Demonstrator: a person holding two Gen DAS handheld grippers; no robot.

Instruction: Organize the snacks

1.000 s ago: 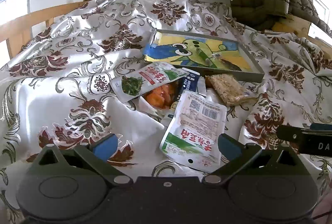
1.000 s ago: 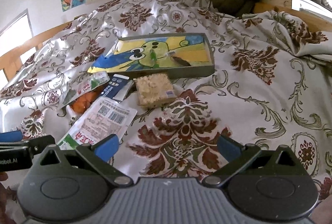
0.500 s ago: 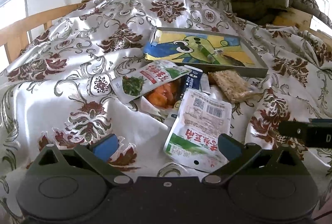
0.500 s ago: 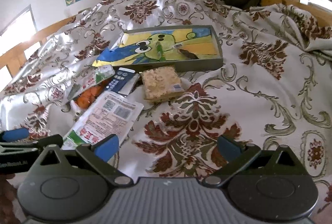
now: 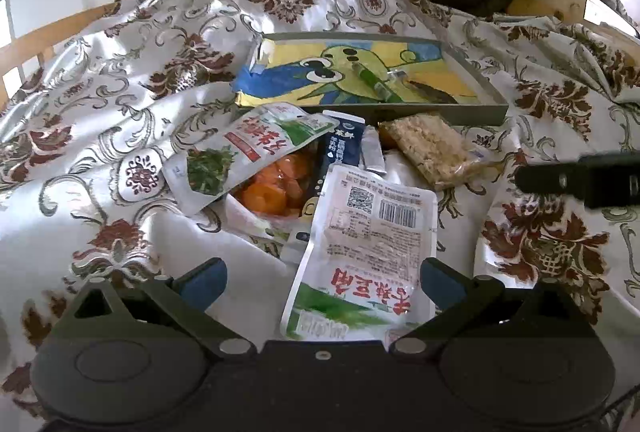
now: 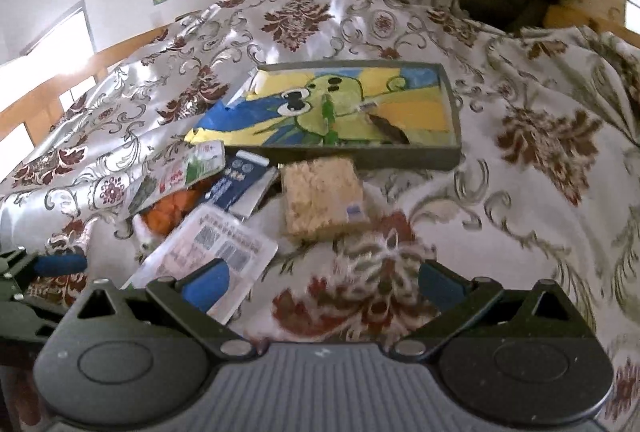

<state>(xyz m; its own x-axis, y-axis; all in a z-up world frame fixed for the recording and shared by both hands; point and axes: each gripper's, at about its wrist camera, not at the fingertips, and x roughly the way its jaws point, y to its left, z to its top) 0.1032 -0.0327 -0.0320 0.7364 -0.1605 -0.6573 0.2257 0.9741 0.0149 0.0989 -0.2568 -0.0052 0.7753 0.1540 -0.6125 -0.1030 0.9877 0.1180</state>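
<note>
Five snacks: all in a loose heap on the bedspread (image 5: 100, 80), just near of the tray (image 5: 472, 112); none has gone in yet.
Tray: cartoon-printed bottom, with a green pen-like thing and some small bits lying in it, so you've got room but not a bare floor.
Left gripper (image 5: 320, 278): jaws wide apart, nothing between them. Compared with a second ago the white tofu pouch (image 5: 372, 228) sits lower and bigger in your view, so you've crept in; its near end now lies right between your fingertips.
Right gripper (image 6: 320, 278): also spread open and empty. It has slid in and left since the last look, and the crispy rice cake (image 6: 320, 192) is now just ahead of it, touching the tray's near wall.
Rest of the pile: green veggie pouch (image 5: 248, 156) lies on top of the orange snack bag (image 5: 276, 184), and the dark blue milk carton (image 5: 340, 148) is wedged between that and the rice cake.
What it means: looks like you're lining up two first picks, tofu pouch on the left and rice cake on the right.
Heads up: that pouch is flat and slick, so I'd pinch an edge.
</note>
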